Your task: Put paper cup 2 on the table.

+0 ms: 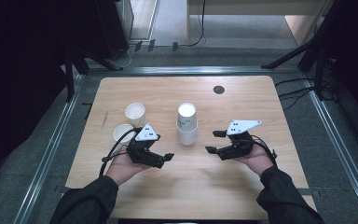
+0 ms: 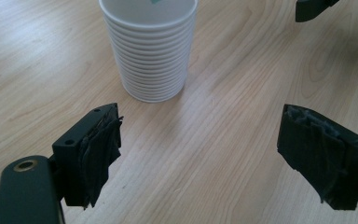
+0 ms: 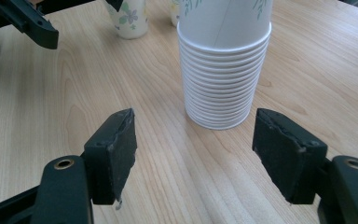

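Both grippers, left and right, jaws open, empty, flanking the inverted white paper-cup stack at frame centre; off-centre squeeze risks toppling it.

This looks like a lab or a test room set up for recording, not a home. The wooden table stands alone on grey carpet, and metal rails run on the floor along its left, right and far sides. Behind the table, dark tripod legs and black stands rise at both far corners. Black cables lie on the floor to the right of the table.
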A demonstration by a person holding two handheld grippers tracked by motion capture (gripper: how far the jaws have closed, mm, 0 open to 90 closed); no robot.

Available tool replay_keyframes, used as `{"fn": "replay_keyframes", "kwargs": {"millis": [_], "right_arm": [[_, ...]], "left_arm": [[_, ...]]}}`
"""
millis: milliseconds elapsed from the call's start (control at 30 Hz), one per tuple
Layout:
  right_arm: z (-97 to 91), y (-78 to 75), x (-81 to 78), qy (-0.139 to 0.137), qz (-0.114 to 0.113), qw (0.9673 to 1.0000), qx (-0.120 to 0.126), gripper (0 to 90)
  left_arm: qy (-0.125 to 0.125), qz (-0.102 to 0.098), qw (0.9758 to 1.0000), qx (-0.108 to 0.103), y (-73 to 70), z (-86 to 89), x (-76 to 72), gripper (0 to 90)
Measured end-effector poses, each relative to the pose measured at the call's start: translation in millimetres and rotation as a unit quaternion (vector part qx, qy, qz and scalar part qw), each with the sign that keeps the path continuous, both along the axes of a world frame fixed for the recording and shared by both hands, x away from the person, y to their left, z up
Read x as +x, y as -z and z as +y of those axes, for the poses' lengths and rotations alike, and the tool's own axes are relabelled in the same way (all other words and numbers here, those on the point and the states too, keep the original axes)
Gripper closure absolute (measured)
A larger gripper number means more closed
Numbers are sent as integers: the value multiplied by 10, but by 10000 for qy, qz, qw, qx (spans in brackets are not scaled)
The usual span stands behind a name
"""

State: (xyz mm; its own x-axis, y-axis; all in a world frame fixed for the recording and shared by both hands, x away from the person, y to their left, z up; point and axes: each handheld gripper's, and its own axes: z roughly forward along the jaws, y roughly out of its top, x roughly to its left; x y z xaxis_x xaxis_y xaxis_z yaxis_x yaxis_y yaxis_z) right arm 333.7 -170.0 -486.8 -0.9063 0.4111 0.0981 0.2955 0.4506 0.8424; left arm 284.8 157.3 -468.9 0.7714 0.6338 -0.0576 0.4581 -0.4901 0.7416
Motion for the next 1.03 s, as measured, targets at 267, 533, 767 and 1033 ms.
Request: {"fn": "replay_keyframes", "kwargs": {"millis": [267,533,767,1033], "right_arm": [[16,6,1,-19,20,10000,3,306],[34,5,5,-40,-18,10000,19,307],[33,6,7,-31,-20,10000,15,307],[28,3,9,-24,-26,10000,35,307]], "left_arm": [[-163,67,9998,-133,29,38,47,140],[-250,23,9997,-77,37,72,67,140],[-262,20,9996,-104,31,88,72,140],[-265,1,9996,-122,27,95,72,140]]}}
